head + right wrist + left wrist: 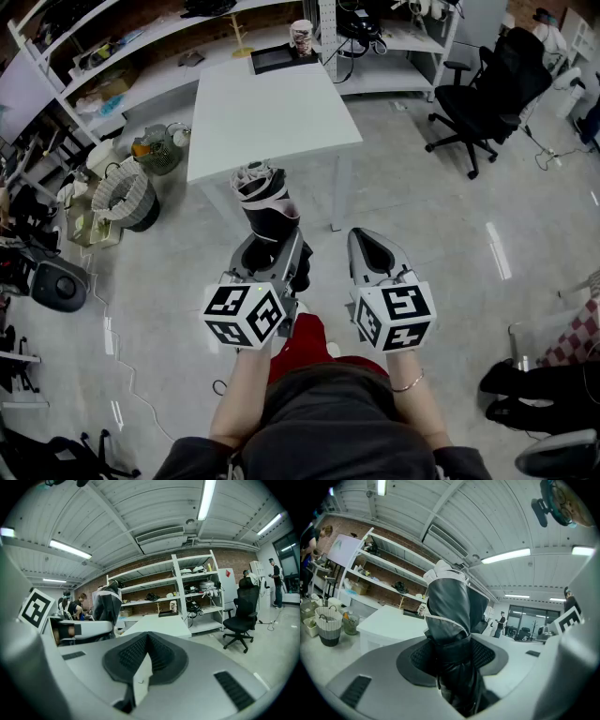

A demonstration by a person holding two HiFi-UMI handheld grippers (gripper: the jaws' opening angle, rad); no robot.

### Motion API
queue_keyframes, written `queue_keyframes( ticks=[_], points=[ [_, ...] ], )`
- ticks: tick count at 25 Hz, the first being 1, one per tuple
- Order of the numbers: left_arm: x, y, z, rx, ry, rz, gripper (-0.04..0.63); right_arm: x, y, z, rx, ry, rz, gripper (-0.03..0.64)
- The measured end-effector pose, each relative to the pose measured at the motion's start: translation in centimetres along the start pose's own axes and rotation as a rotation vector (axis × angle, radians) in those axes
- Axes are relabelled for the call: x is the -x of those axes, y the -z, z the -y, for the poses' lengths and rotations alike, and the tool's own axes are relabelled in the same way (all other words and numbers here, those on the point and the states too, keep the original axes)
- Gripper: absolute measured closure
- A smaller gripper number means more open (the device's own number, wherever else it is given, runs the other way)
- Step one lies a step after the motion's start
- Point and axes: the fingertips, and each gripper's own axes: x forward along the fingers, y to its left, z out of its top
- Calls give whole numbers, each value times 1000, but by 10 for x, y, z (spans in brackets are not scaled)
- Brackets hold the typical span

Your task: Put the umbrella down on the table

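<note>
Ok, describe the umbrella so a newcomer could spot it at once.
Find the white table in the middle of the room. Just in front of its near edge, the left gripper holds a folded umbrella roughly upright. It is black with white trim, and the only thing gripped: the right gripper beside it has nothing between its jaws.

place: lab workshop | cues: white shelving [141, 58]; brick wall [354, 527]; office chair [492, 80]; white table [267, 112]

Sheeny cloth umbrella [447, 616], smooth matt table [272, 122], glossy floor [422, 225] (streaked with reflections)
</note>
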Motion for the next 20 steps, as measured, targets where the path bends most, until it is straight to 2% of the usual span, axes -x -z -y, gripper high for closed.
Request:
queue_keyframes(
  ticks=[13,20],
  points=[
    [-8,14,9,3,6,-23,394,4,15,14,-47,-18,-20,598],
    [-21,14,14,18,15,-29,394,5,17,31,-42,8,-34,598]
  ],
)
